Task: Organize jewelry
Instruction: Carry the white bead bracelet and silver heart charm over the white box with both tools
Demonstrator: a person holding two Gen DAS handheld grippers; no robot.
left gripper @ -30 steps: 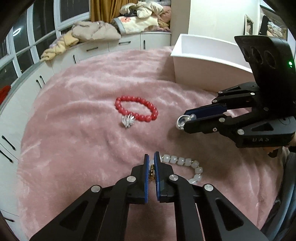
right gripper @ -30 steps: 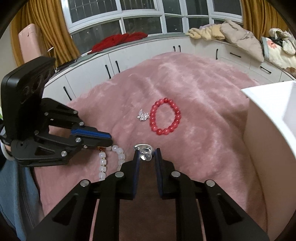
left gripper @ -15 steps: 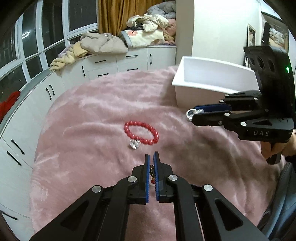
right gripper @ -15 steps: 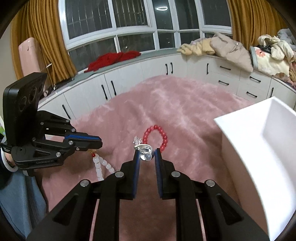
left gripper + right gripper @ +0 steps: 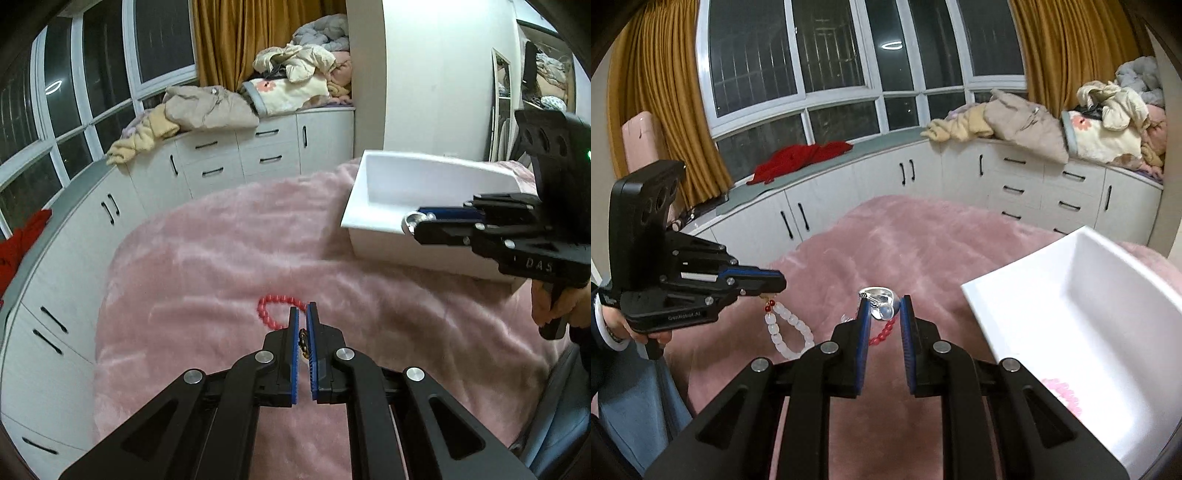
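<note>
My left gripper (image 5: 303, 314) is shut on the clasp end of a white bead bracelet (image 5: 786, 328), which hangs from it above the pink blanket; the same gripper shows in the right wrist view (image 5: 777, 286). My right gripper (image 5: 882, 302) is shut on a silver ring (image 5: 879, 301) with a pale stone, held up in the air next to the white tray (image 5: 1082, 295). In the left wrist view the right gripper (image 5: 415, 223) hovers at the tray's near rim (image 5: 369, 225). A red bead bracelet (image 5: 275, 308) lies on the blanket, partly hidden by my fingers.
A pink bead bracelet (image 5: 1062, 397) lies inside the tray. The pink plush blanket (image 5: 203, 258) covers the bed. White cabinets (image 5: 1034, 184) with piled clothes run along the window wall. A small silver piece (image 5: 846, 317) peeks out beside the red bracelet.
Both grippers have risen from the blanket with their loads. The white bracelet now hangs free, and the right gripper with the ring has moved toward the tray.
</note>
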